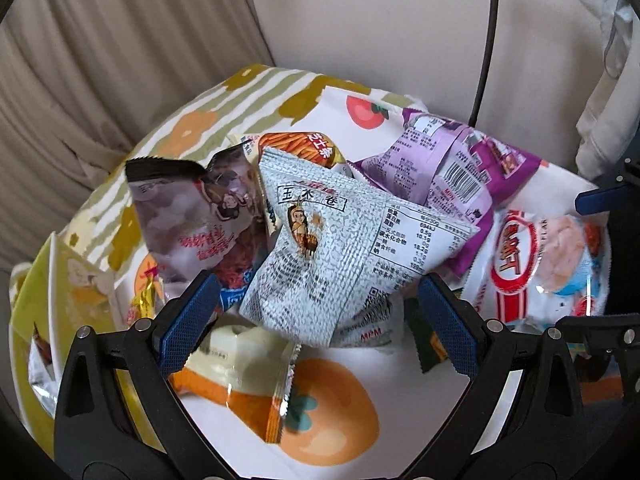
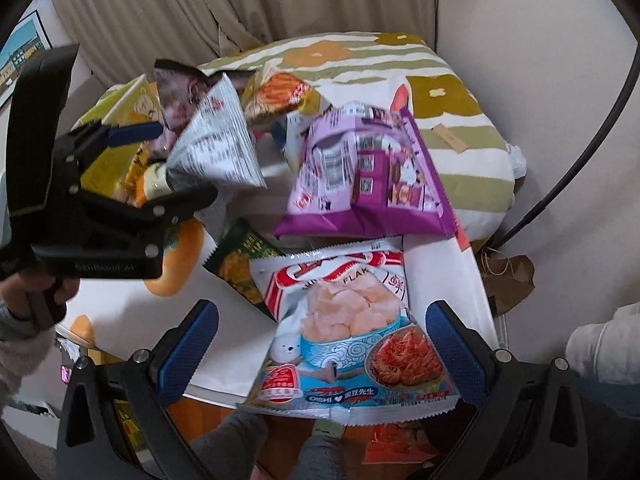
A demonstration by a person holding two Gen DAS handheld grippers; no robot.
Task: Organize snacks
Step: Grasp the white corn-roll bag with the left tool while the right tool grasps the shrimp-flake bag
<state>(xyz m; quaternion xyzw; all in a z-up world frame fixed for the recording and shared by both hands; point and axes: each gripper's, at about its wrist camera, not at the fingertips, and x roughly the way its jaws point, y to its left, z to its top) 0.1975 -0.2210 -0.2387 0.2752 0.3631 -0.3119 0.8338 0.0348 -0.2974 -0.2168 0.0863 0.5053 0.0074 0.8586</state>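
Observation:
Several snack bags lie on a table with a fruit-print cloth (image 1: pixel 352 400). My left gripper (image 1: pixel 316 322) is open, its blue pads either side of a grey-white printed bag (image 1: pixel 340 248), which stands tilted. In the right wrist view this gripper (image 2: pixel 176 164) reaches in from the left around the same bag (image 2: pixel 220 148). My right gripper (image 2: pixel 320 356) is open above a white, red and blue prawn-flake bag (image 2: pixel 348 340) at the table's near edge. A purple bag (image 2: pixel 368 176) lies behind it and shows in the left wrist view (image 1: pixel 444 172).
A dark purple-grey bag (image 1: pixel 200 216), an orange stick-snack bag (image 1: pixel 304 144), an orange-and-cream packet (image 1: pixel 248 372), a dark green packet (image 2: pixel 244 268) and yellow packs (image 1: pixel 48 300) crowd the left. Curtains (image 2: pixel 240 0) and wall stand behind. A brown paper bag (image 2: pixel 512 280) lies right.

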